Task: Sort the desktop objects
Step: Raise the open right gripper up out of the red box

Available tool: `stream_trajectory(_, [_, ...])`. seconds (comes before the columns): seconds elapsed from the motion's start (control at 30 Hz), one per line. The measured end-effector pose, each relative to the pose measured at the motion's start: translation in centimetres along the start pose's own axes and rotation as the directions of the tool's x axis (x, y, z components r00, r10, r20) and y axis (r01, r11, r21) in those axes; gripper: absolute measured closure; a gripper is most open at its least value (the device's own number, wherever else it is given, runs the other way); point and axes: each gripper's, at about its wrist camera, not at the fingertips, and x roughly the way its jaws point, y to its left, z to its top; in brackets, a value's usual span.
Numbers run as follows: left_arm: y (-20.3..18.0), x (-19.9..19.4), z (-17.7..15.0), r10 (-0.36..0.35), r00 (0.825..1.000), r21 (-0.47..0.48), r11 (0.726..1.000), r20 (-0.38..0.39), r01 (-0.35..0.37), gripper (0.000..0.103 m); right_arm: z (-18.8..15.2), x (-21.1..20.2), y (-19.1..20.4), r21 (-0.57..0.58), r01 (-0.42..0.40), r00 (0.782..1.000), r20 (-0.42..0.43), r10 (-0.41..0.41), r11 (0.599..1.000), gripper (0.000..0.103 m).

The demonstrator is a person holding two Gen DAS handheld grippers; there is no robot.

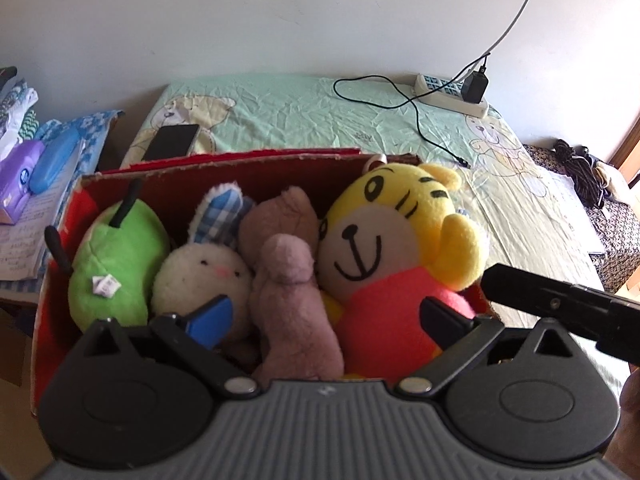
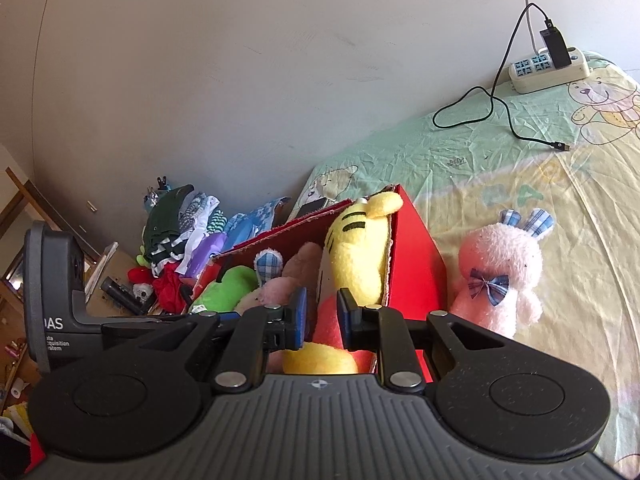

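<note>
- The red cardboard box [image 1: 56,264] sits on the green bear-print sheet [image 1: 280,116] and is packed with the yellow tiger plush [image 1: 400,240], the mauve plush [image 1: 292,296], the white bunny [image 1: 200,276] and the green plush [image 1: 116,264].
- One toy is outside the box: the pink bunny plush [image 2: 500,272], sitting upright on the sheet just beside the box's right-hand outer wall.
- The right gripper [image 2: 322,318] hovers over the near right corner of the box; its blue pads are drawn close with a narrow gap, and nothing appears to be caught between them, though the tiger's body directly behind makes this hard to confirm.
- The left gripper [image 1: 324,316] is spread wide and empty above the mauve plush, over the middle of the box.
- The pink bunny lies to the right of the right gripper and slightly ahead, with the box wall between them; its long axis runs roughly vertical, ears up.
- The right gripper is clearly the nearer one, so it probably needs to widen, swing right past the wall and close across the bunny's body.
</note>
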Motion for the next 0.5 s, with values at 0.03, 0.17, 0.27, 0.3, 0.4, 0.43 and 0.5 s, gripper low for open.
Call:
stream_trajectory(0.03, [0.0,0.1,0.0,0.004,1.0,-0.008,1.0,-0.007,-0.004,0.003,0.1,0.0,0.0,-0.004,-0.007,1.0,-0.003,0.007,1.0,0.083])
stream_trajectory(0.17, [-0.2,0.4,-0.2,0.025,0.999,-0.031,0.999,-0.023,-0.026,0.003,0.2,-0.3,-0.6,-0.01,-0.037,0.999,-0.011,0.037,0.999,0.083])
stream_trajectory(0.27, [-0.6,0.1,-0.1,0.061,0.998,-0.035,0.997,-0.018,-0.062,0.003,0.4,-0.7,-1.2,-0.013,-0.054,0.998,-0.012,0.053,0.998,0.083])
stream_trajectory(0.3, [-0.7,-0.1,-0.1,0.072,0.997,-0.038,0.997,-0.013,-0.073,0.003,0.5,-0.8,-1.4,-0.014,-0.059,0.998,-0.012,0.058,0.998,0.083])
stream_trajectory(0.4, [-1.2,-1.0,-0.1,0.111,0.994,-0.043,0.993,0.014,-0.11,0.003,0.9,-1.4,-2.4,-0.011,-0.072,0.997,-0.002,0.072,0.997,0.082])
stream_trajectory(0.43, [-1.4,-1.3,-0.1,0.122,0.992,-0.045,0.992,0.023,-0.121,0.003,1.1,-1.6,-2.8,-0.007,-0.073,0.997,0.0,0.073,0.997,0.081])
stream_trajectory(0.5, [-1.7,-2.0,-0.1,0.14,0.989,-0.049,0.989,0.04,-0.138,0.003,1.3,-1.8,-3.6,0.002,-0.071,0.997,-0.002,0.071,0.997,0.081])
